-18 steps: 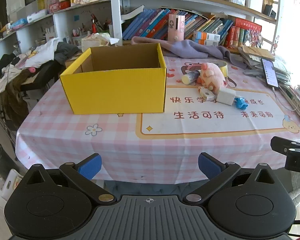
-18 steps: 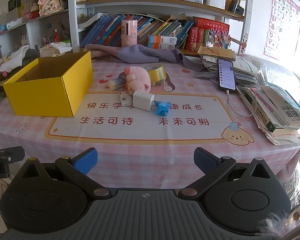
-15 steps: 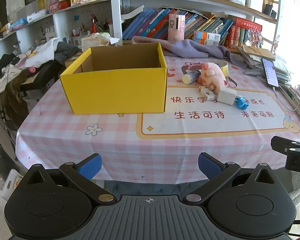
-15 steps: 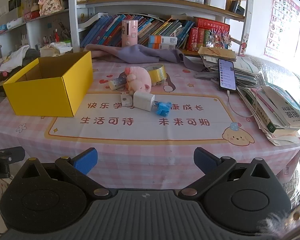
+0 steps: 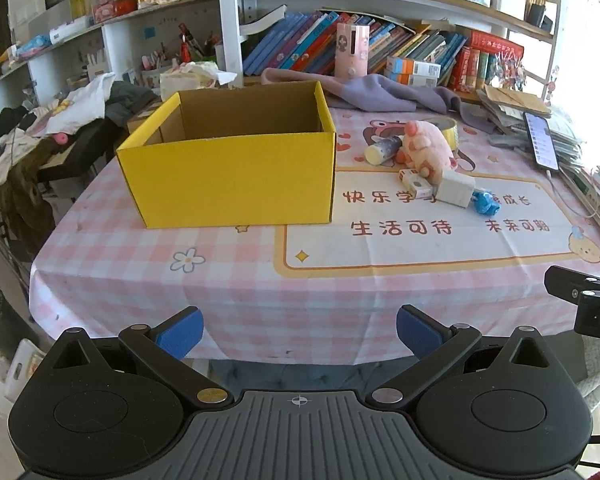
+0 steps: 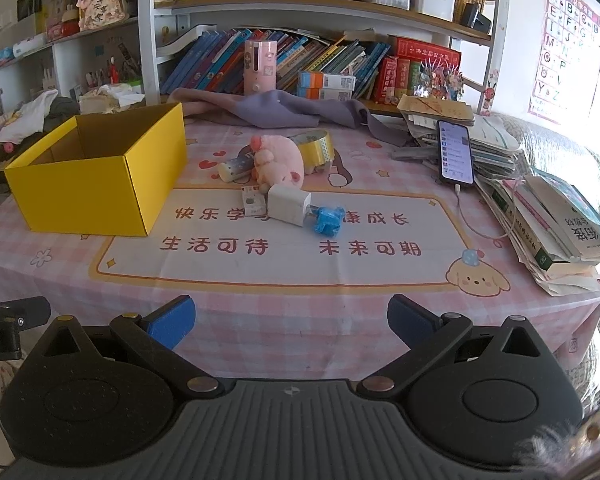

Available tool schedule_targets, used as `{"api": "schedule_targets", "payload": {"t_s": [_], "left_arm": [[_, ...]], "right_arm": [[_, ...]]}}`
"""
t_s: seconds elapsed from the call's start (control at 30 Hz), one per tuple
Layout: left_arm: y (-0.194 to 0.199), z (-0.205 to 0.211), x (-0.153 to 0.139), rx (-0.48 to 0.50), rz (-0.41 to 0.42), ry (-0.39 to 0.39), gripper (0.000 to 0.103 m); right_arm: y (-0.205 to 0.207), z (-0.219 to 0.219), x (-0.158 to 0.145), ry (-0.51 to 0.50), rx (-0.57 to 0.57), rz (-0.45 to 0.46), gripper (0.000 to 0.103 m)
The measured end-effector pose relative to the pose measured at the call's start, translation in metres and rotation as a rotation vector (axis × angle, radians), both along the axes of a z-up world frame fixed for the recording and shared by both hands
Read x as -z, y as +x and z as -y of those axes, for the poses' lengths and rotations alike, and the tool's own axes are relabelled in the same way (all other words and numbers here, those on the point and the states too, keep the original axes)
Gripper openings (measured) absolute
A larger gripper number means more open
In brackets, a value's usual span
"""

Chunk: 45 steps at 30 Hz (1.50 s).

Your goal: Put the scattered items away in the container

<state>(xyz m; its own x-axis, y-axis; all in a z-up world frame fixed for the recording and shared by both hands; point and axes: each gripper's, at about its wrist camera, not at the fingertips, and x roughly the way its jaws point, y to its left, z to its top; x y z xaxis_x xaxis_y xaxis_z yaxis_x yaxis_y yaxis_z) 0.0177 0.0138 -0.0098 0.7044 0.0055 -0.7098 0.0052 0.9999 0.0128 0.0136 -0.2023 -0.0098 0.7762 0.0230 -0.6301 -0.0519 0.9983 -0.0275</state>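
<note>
An open yellow cardboard box (image 5: 236, 176) (image 6: 100, 184) stands on the table's left; what shows of its inside is bare. Right of it lies a cluster: a pink plush pig (image 5: 426, 146) (image 6: 278, 160), a tube (image 5: 382, 149) (image 6: 236, 166), a tape roll (image 5: 448, 130) (image 6: 316, 148), a small card box (image 5: 416, 185) (image 6: 252, 200), a white charger cube (image 5: 456, 188) (image 6: 288, 210) and a small blue toy (image 5: 485, 201) (image 6: 328, 220). My left gripper (image 5: 299, 330) and right gripper (image 6: 291, 322) are open and empty, at the table's near edge.
A phone (image 6: 455, 152) on a charging cable lies on stacked books and papers (image 6: 556, 216) at the right. A purple cloth (image 6: 284, 110) lies at the back before bookshelves (image 6: 340, 64). Clothes are piled (image 5: 40, 128) on furniture left of the table.
</note>
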Motion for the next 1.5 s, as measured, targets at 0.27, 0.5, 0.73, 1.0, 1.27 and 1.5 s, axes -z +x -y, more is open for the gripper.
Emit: {"api": "schedule_targets", "payload": {"t_s": [0.27, 0.5, 0.73, 1.0, 1.27, 1.5], "left_arm": [[0.0003, 0.0023, 0.0001, 0.019, 0.013, 0.008, 0.103], [0.0010, 0.0011, 0.0010, 0.021, 0.006, 0.008, 0.103], [0.0010, -0.0001, 0.0015, 0.024, -0.001, 0.003, 0.103], [0.0022, -0.0008, 0.0013, 0.031, 0.003, -0.005, 0.103], [0.0045, -0.0012, 0.0047, 0.032, -0.015, -0.002, 0.103], [0.0098, 0.0003, 0.0059, 0.045, -0.014, -0.007, 0.103]], "right_arm": [[0.0010, -0.0013, 0.0002, -0.006, 0.003, 0.000, 0.103], [0.0031, -0.0032, -0.0003, -0.012, 0.000, 0.000, 0.103], [0.0002, -0.0046, 0.0006, -0.008, -0.013, 0.001, 0.103], [0.0012, -0.0057, 0.0001, -0.005, -0.018, 0.002, 0.103], [0.0017, -0.0066, -0.0003, -0.002, -0.016, 0.001, 0.103], [0.0057, -0.0080, -0.0004, -0.002, -0.019, 0.001, 0.103]]}}
